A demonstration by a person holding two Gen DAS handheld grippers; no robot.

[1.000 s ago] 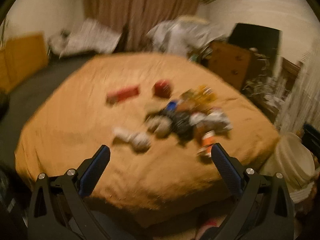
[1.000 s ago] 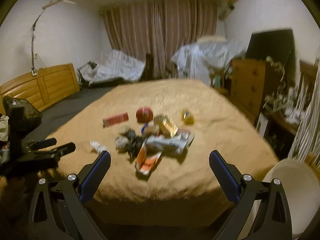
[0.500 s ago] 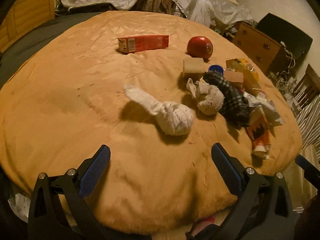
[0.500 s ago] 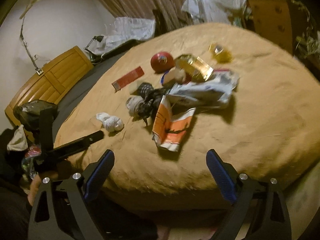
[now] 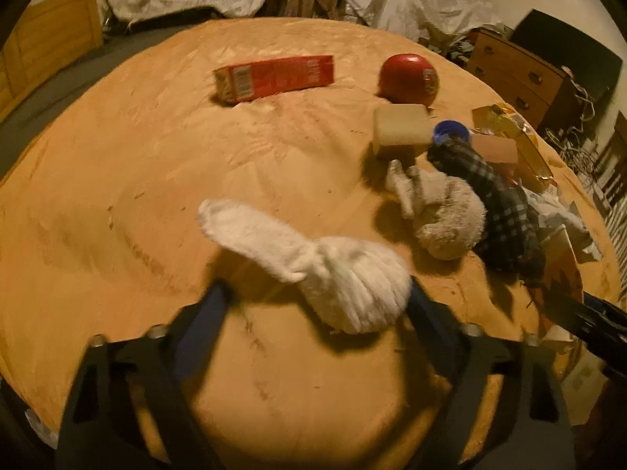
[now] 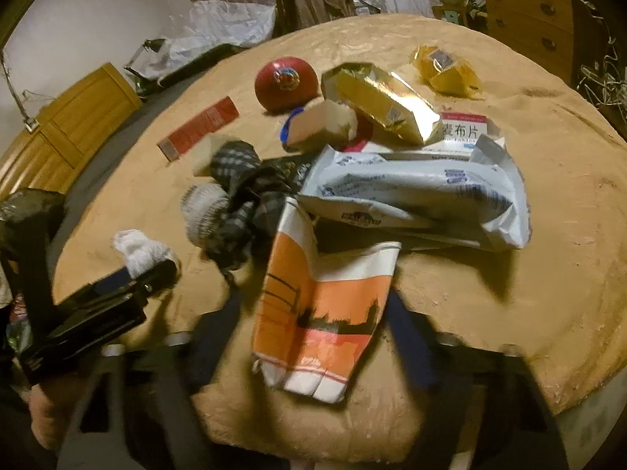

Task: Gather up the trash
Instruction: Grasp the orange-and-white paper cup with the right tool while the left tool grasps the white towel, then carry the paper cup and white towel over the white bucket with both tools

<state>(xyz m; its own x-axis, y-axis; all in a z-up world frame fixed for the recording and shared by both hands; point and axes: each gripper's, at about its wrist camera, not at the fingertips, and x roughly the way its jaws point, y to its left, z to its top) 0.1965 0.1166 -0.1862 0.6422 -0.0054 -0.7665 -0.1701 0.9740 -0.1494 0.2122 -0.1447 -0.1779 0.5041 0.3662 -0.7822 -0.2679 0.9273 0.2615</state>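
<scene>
**Both grippers closing in on first pickups**

You are narrowing both sets of jaws, but neither is clamping yet. The left gripper (image 5: 313,297) is straddling the white sock bundle (image 5: 352,282), its right pad seemingly touching, the left one apart. The right gripper (image 6: 313,305) is flanking the orange-and-white wrapper (image 6: 321,313) at the bedspread's (image 6: 548,235) near edge. Next, you are needing firm closure before lifting; other litter lies farther back.
</scene>
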